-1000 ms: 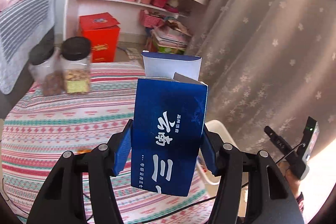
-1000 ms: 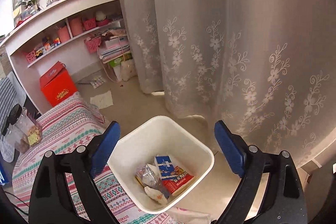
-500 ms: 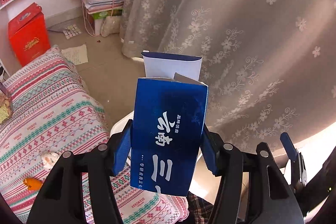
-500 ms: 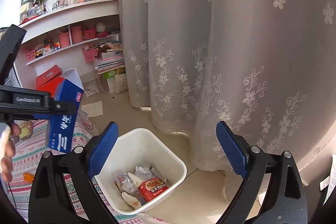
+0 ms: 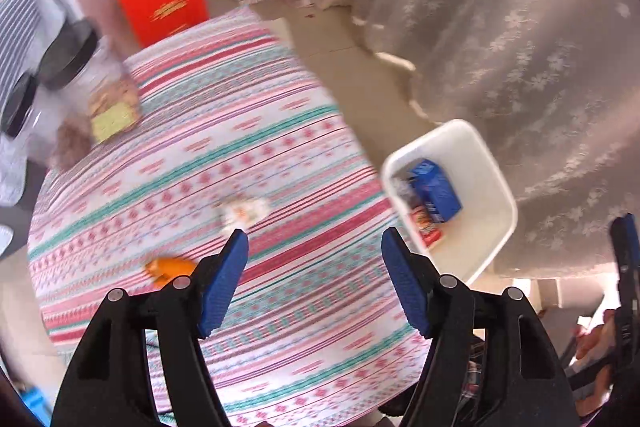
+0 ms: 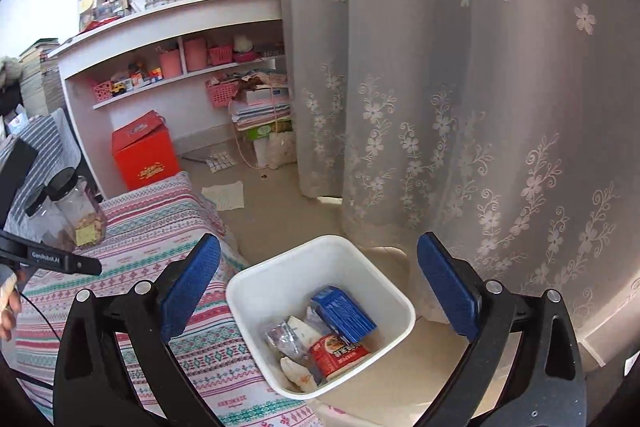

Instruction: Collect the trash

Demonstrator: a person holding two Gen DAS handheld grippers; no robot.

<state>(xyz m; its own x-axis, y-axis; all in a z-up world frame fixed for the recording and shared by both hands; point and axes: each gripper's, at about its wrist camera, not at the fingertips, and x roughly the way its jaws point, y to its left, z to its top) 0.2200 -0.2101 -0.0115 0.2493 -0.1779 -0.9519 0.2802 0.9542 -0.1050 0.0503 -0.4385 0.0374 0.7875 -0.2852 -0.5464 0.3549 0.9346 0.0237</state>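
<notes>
The blue carton [image 5: 436, 191] lies inside the white bin [image 5: 496, 163] on the floor beside the table, on top of other trash. My left gripper [image 5: 315, 243] points down at the striped tablecloth [image 5: 240, 131]; its jaws are opening with nothing between them. An orange scrap [image 5: 170, 269] lies just left of its left finger, and a pale wrapper [image 5: 244, 213] lies ahead of it. My right gripper [image 6: 319, 247] hovers over the bin [image 6: 400, 299], jaws opening wide and empty. The blue carton [image 6: 344, 313] rests beside a red packet [image 6: 340, 355].
Two black-lidded jars [image 5: 100, 83] stand at the table's far left. A red box [image 6: 144, 155] and a sheet of paper [image 6: 224, 197] are on the floor near white shelves [image 6: 180, 39]. A lace curtain [image 6: 460, 107] hangs just behind the bin.
The left gripper let go of the blue carton, which now lies in the bin, then swung down and left over the table. The right gripper's jaws widened a little.
</notes>
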